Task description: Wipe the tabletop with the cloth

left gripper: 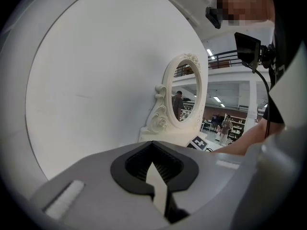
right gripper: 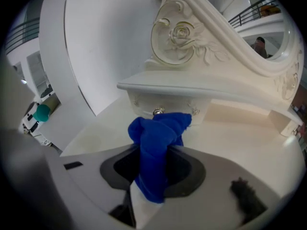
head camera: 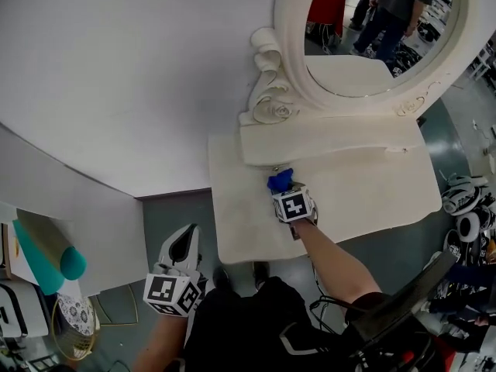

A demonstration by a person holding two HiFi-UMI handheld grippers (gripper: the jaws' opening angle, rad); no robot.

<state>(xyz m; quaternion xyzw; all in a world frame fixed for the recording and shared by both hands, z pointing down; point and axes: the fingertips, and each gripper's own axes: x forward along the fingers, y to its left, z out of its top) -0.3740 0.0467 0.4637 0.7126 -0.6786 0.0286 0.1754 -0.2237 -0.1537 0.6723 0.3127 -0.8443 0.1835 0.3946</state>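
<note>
A crumpled blue cloth [head camera: 280, 180] is clamped in the right gripper [head camera: 284, 190] near the cream wooden tabletop's [head camera: 364, 192] back edge; most wiping seemingly remains. The left gripper [head camera: 184, 242] is held closed, empty, beyond the left edge.

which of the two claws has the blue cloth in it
The right claw: it is shut on the blue cloth over the tabletop. The left claw is shut with nothing in it.

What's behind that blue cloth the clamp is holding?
A small metal knob on the cream drawer front under the mirror's shelf. The blue cloth hides the drawer front's lower middle.
</note>
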